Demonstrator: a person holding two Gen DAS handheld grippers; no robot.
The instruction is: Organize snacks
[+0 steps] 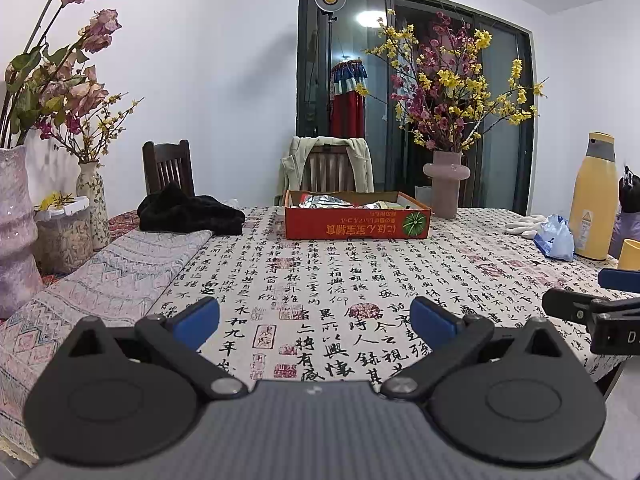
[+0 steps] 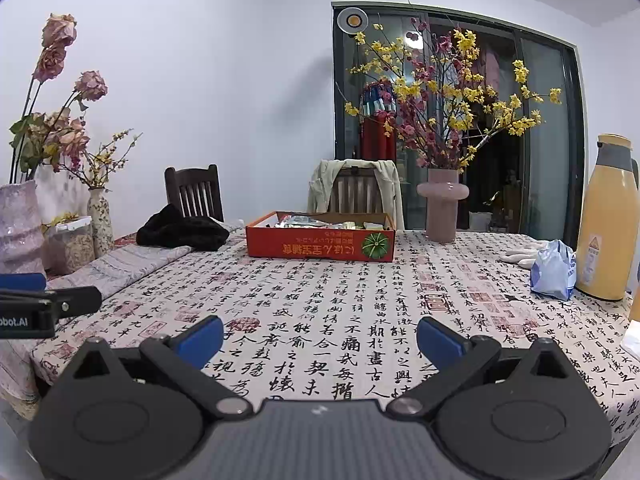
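Note:
A shallow red cardboard box [image 1: 356, 224] [image 2: 320, 246] stands at the far middle of the table, with several foil snack packets [image 1: 324, 201] [image 2: 304, 222] lying in it. My left gripper [image 1: 316, 320] is open over the near table edge, far short of the box, nothing between its blue pads. My right gripper [image 2: 320, 338] is open too, empty, at the near edge. Each gripper shows at the other view's side: the right one [image 1: 612, 304], the left one [image 2: 36, 300].
On the calligraphy tablecloth [image 1: 320, 280]: a black cloth [image 1: 188, 212] and folded patterned cloth [image 1: 120, 264] left, vases of flowers [image 1: 16, 224] at far left, a pink vase [image 1: 446, 184] beside the box, a blue-white bag [image 1: 556, 238], white gloves [image 1: 524, 224] and a yellow flask [image 1: 594, 200] right. Chairs stand behind.

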